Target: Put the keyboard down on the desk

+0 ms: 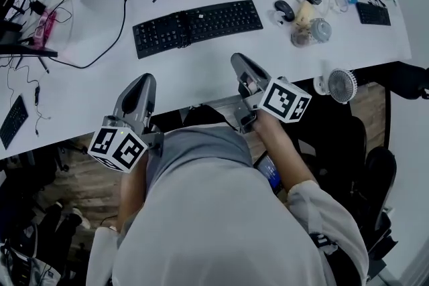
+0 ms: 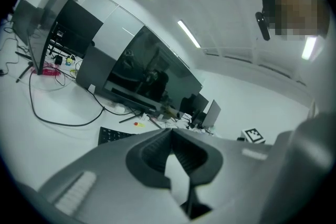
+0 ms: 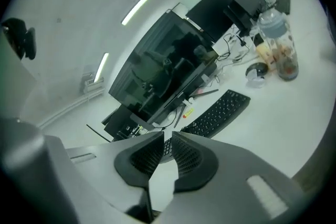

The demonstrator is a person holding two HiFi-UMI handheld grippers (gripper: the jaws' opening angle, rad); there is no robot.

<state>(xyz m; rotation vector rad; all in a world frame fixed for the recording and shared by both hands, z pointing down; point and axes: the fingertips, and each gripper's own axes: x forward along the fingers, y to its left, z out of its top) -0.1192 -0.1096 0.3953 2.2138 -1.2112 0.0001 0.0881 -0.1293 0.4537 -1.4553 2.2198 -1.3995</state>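
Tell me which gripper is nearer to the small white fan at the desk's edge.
Right. The right gripper sits over the near edge of the desk, left of the fan. The left gripper is farther left still, beyond the right one.

Keyboard (image 1: pixel 198 27): black, full-size, numeric block at right end. Keys face up. Lies flat on desk (image 1: pixel 201 77), whole underside resting on top surface. Position: central part of desk, set well back from near edge. Long axis runs roughly parallel to near edge; in head view right end sits slightly farther away than left. Case looks intact; key legends too small to read.

Desk: white, long, flat top. Bare strip of surface between keyboard and near edge.
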